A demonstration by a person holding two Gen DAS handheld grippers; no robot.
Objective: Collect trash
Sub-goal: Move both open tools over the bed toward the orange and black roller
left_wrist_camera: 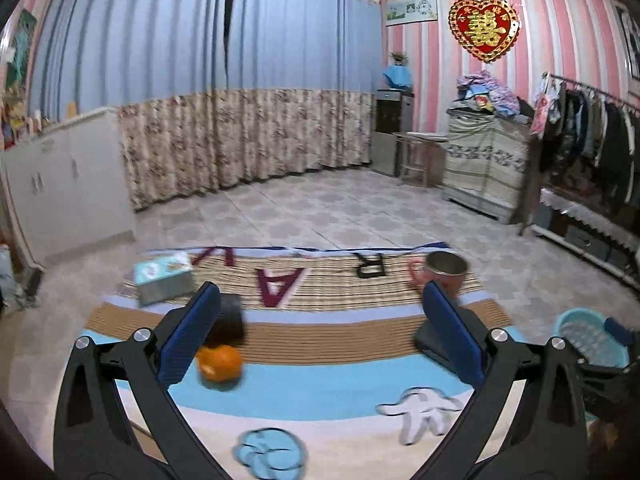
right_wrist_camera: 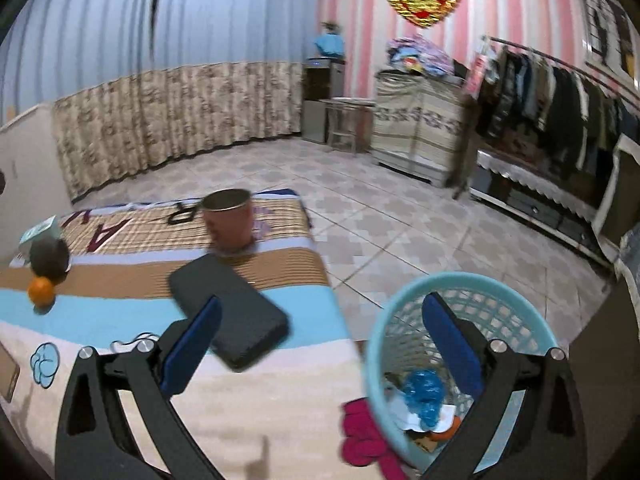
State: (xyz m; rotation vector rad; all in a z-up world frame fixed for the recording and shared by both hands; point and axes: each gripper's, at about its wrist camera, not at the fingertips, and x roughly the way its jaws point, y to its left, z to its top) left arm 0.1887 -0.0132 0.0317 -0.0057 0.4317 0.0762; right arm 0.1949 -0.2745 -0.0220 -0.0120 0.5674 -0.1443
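Observation:
A light blue waste basket (right_wrist_camera: 464, 292) stands on the floor by the blanket's right edge, holding crumpled blue plastic (right_wrist_camera: 424, 396), paper and orange scraps. It also shows at the right edge of the left wrist view (left_wrist_camera: 592, 340). My right gripper (right_wrist_camera: 320, 320) is open and empty, its right finger over the basket's mouth. My left gripper (left_wrist_camera: 318, 312) is open and empty above the blanket. An orange (left_wrist_camera: 220, 362) lies just inside its left finger; it also shows in the right wrist view (right_wrist_camera: 40, 291).
On the striped blanket (left_wrist_camera: 320, 384) lie a black case (right_wrist_camera: 228, 312), a pink metal mug (right_wrist_camera: 228, 220), a tissue box (left_wrist_camera: 162, 276) and a dark round object (right_wrist_camera: 50, 258). A clothes rack (right_wrist_camera: 560, 92) stands to the right, a white cabinet (left_wrist_camera: 60, 184) to the left.

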